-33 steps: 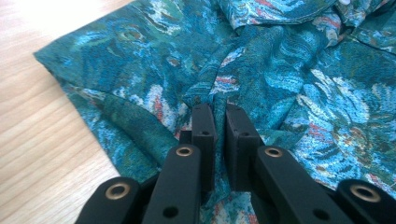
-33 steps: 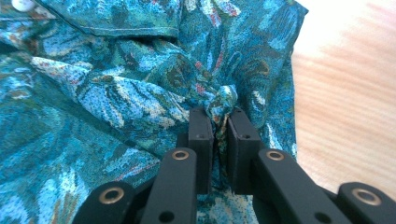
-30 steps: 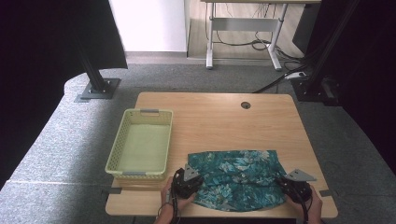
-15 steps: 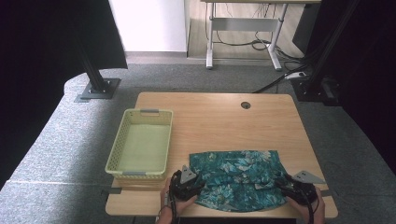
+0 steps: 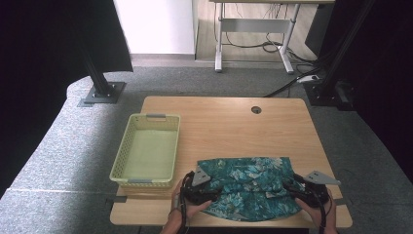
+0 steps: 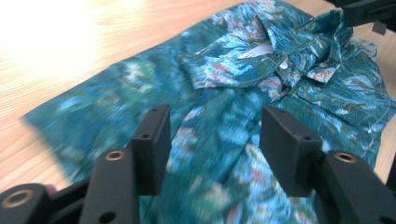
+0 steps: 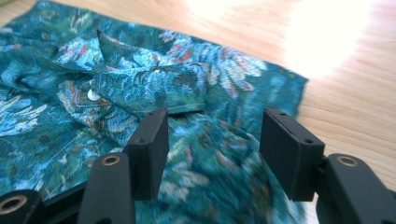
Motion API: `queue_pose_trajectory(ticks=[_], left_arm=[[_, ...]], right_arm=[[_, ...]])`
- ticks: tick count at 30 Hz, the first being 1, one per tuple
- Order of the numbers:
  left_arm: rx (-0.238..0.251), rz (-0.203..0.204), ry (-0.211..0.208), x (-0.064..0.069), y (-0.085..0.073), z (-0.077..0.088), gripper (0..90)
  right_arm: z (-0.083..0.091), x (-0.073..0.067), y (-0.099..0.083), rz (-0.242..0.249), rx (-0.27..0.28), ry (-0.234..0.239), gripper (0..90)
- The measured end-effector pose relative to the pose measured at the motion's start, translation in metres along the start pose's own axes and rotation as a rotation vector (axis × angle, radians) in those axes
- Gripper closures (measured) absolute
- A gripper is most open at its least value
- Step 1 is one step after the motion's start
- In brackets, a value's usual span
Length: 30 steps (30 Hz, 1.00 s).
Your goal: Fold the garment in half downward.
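A teal floral shirt [image 5: 248, 187] lies folded on the near part of the wooden table [image 5: 229, 126], its collar [image 6: 275, 63] and a white button [image 7: 93, 95] showing. My left gripper [image 5: 208, 191] hovers over the shirt's left end [image 6: 215, 140]; its jaws have just been opening and stand apart, with cloth below them but nothing pinched. Over the shirt's right end [image 7: 210, 154] my right gripper [image 5: 288, 186] stands open likewise, its jaws having just been opening, free of the cloth.
A pale yellow-green plastic basket [image 5: 122, 168] sits on the table's left side, with nothing in it. A round cable hole [image 5: 256, 109] marks the far edge. The shirt's near hem hangs at the table's front edge.
Both grippers have let go of the shirt, opened their jaws and lifted a little. The shirt now rests flat on the table.
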<state>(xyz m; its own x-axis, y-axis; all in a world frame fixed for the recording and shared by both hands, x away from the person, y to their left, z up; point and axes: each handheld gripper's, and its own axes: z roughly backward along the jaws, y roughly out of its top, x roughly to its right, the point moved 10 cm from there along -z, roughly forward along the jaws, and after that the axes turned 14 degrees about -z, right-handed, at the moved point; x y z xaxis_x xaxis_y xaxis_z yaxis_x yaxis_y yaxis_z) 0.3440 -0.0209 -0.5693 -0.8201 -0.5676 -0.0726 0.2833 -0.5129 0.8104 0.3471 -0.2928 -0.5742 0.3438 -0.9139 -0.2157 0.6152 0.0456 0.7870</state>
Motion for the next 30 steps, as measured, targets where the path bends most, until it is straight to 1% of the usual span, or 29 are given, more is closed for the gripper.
queue_pose_trajectory(ticks=[2,3,5,7,9,12,14,16,17,18,22,24,25,26,30], left_arm=[[-0.019,-0.014,-0.005,0.0,0.006,-0.01,40.8],[-0.026,-0.033,-0.007,0.0,0.011,-0.015,40.3],[-0.031,-0.052,-0.008,-0.001,0.018,-0.022,39.2],[-0.034,-0.06,-0.012,-0.002,0.025,-0.028,37.2],[-0.046,-0.06,-0.005,-0.004,0.031,-0.036,36.7],[-0.051,-0.068,-0.004,-0.006,0.037,-0.047,39.0],[-0.053,-0.06,-0.009,-0.006,0.039,-0.055,40.0],[-0.067,-0.046,-0.015,-0.007,0.039,-0.064,39.9],[-0.069,-0.046,-0.021,-0.007,0.037,-0.068,39.6],[-0.083,-0.048,-0.024,-0.008,0.035,-0.071,39.8],[-0.127,-0.052,-0.016,-0.009,0.025,-0.08,39.1],[-0.133,-0.055,-0.015,-0.009,0.021,-0.083,39.1],[-0.125,-0.054,-0.011,-0.008,0.02,-0.084,39.3],[-0.128,-0.053,-0.009,-0.008,0.018,-0.085,40.2],[-0.15,-0.059,-0.003,-0.005,0.011,-0.091,40.5]], right_arm=[[-0.007,-0.004,0.003,0.001,-0.023,0.008,41.5],[-0.01,-0.005,0.004,0.002,-0.031,0.01,41.5],[-0.015,-0.008,0.008,-0.001,-0.046,0.018,41.5],[-0.019,-0.01,0.01,0.004,-0.059,0.017,41.5],[-0.025,-0.012,0.013,0.014,-0.084,0.017,41.3],[-0.033,-0.013,0.016,0.013,-0.109,0.025,41.1],[-0.039,-0.014,0.018,0.009,-0.121,0.032,41.1],[-0.045,-0.015,0.019,0.016,-0.136,0.031,40.9],[-0.049,-0.016,0.018,0.02,-0.142,0.029,40.6],[-0.052,-0.017,0.018,0.023,-0.15,0.028,40.4],[-0.066,-0.02,0.011,0.025,-0.18,0.028,40.2],[-0.071,-0.022,0.006,0.031,-0.193,0.029,40.2],[-0.074,-0.023,0.004,0.034,-0.199,0.028,40.1],[-0.076,-0.024,0.002,0.037,-0.204,0.025,40.1],[-0.081,-0.026,-0.002,0.049,-0.199,0.004,40.2]])
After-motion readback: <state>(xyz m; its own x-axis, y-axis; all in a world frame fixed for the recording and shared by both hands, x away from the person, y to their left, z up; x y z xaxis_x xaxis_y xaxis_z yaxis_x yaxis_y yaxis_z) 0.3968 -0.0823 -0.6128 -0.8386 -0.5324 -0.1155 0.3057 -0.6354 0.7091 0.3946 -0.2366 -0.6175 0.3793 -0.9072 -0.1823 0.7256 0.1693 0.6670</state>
